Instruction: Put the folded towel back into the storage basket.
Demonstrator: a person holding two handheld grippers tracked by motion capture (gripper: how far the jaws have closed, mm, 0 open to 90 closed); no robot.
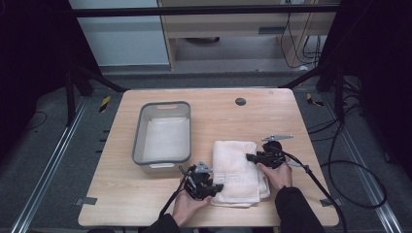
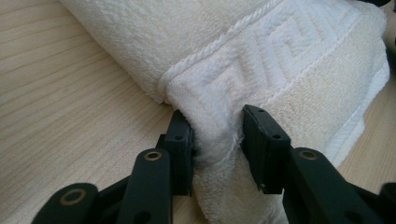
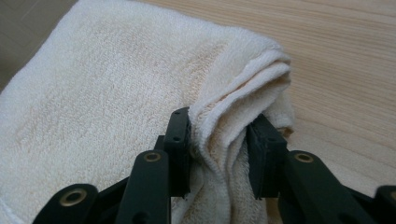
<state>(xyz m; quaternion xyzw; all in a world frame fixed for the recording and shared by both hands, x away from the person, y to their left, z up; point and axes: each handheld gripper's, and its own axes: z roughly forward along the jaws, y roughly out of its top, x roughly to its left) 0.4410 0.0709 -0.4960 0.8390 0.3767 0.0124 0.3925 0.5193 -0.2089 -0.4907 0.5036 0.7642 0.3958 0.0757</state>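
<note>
Both grippers are pinching the folded towel (image 1: 238,170): left gripper (image 1: 217,188) clamps its 7 o'clock corner; right gripper (image 1: 250,157) clamps the 3 o'clock edge; next, probably lift together toward the grey basin (image 1: 138,131) at 10 o'clock.

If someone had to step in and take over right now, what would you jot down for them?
Left gripper: jaws closed on the near left edge of the towel, cloth bunched between them.
Right gripper: jaws closed on the folded layers at the towel's right side.
Towel: folded, lying on the table in front of the person, to the right of the grey bin.
Bin: nothing in it that can be made out.
Done: both edges gripped.
Left: probably lift the towel with both grippers together and carry it, perhaps into the bin; the goal can't be told for sure.
</note>
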